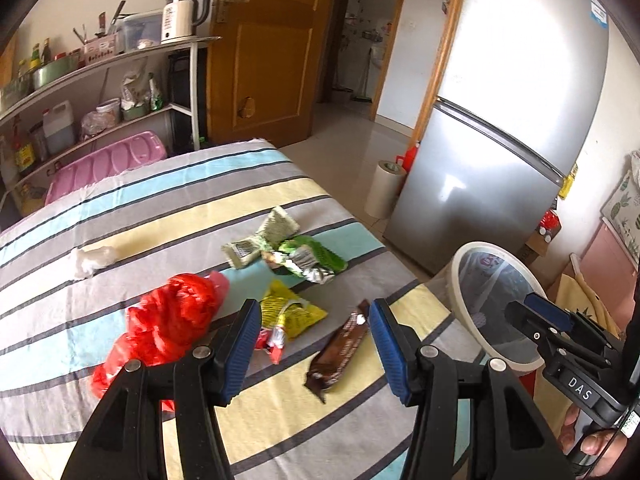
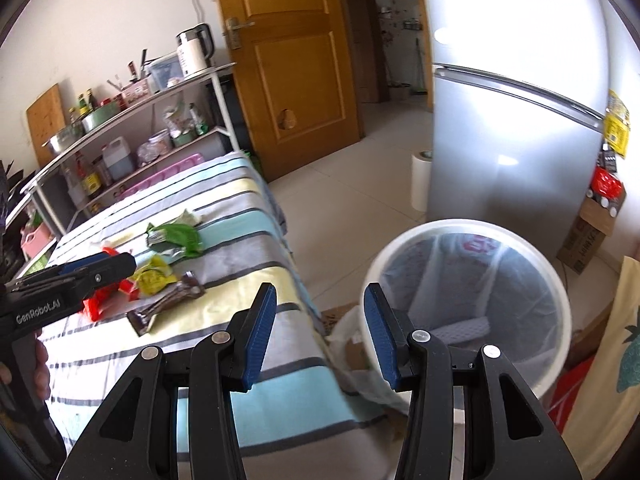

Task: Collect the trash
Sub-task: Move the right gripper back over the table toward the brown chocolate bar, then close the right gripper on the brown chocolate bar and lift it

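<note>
Both grippers empty, jaws apart | left [image 1: 314,346] over brown wrapper [image 1: 340,350], just ahead between jaws | right [image 2: 320,334] beside bin [image 2: 562,280] | step: approach | next: drop, clamp wrapper

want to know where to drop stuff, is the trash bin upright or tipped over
Upright. The trash bin stands on the floor beside the bed, its round lined mouth facing up and uncovered.

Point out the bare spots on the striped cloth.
Free: the near stripes below the brown wrapper, and the far stripes between the white tissue and the pink tray. Crowded: the middle, where the red bag, yellow wrapper and green wrappers cluster.
</note>
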{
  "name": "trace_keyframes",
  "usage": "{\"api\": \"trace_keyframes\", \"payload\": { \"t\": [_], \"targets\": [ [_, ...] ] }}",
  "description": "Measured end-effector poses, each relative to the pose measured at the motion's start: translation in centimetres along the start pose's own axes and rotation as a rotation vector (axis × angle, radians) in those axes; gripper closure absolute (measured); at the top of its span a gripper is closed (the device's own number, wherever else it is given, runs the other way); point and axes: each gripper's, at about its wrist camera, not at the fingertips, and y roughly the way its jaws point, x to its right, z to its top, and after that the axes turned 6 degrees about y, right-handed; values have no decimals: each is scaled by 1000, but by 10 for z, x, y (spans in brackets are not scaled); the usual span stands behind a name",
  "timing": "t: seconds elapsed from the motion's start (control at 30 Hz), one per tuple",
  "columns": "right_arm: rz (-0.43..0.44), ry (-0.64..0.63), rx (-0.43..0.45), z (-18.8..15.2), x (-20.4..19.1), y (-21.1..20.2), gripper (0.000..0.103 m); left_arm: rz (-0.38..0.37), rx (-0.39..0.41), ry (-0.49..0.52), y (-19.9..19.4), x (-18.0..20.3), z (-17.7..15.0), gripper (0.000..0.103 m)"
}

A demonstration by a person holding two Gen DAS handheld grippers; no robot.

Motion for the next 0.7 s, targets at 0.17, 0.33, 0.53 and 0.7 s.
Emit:
{"api": "trace_keyframes", "payload": {
  "t": [0.17,0.33,0.53,0.7],
  "targets": [
    [38,-37,-24,-4,-28,10,56,36,22,-47,-13,-35,-7,47],
    [78,-64,-65,-7,-53,25,56,91,16,-87,-21,-66,-18,46],
    [147,-68,-132,-12,-85,45,54,118,6,-134,-25,-100,-25,42],
    [148,-79,-179,-14,-111,60,54,118,1,-149,-24,-117,-26,41]
  ]
}}
